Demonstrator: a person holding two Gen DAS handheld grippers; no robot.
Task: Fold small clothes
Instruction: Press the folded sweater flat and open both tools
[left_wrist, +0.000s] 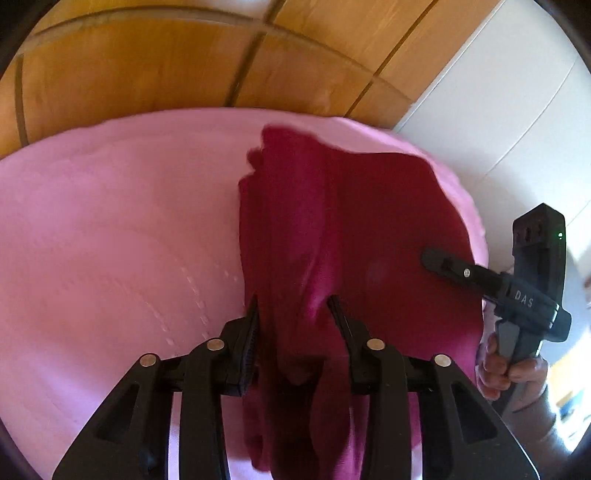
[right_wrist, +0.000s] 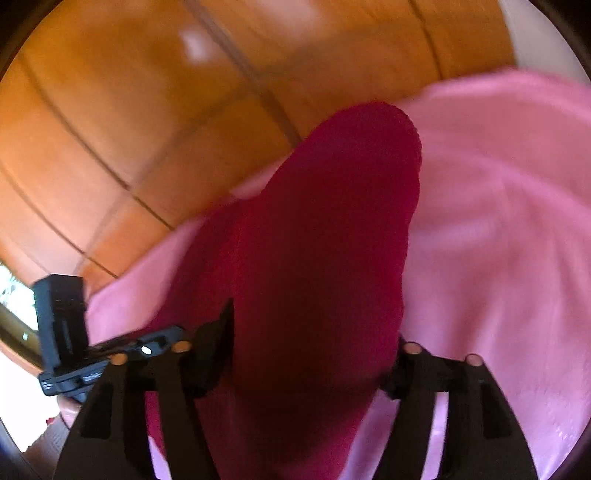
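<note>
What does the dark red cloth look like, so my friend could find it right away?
Look for the wooden floor, then the big pale pink sheet spread over it. On that sheet lies the dark red cloth, bunched into long folds near the left claw. It is the only deep red thing there, far darker than the pink under it.

Plain deep magenta-red small cloth garment (left_wrist: 369, 206) – no print. Light pink bed sheet (left_wrist: 110, 221) under it, faint stitched dotted lines. Orange-brown wooden panelling (left_wrist: 147, 66) – dark seams. Matte black plastic grippers (left_wrist: 293, 310).
</note>
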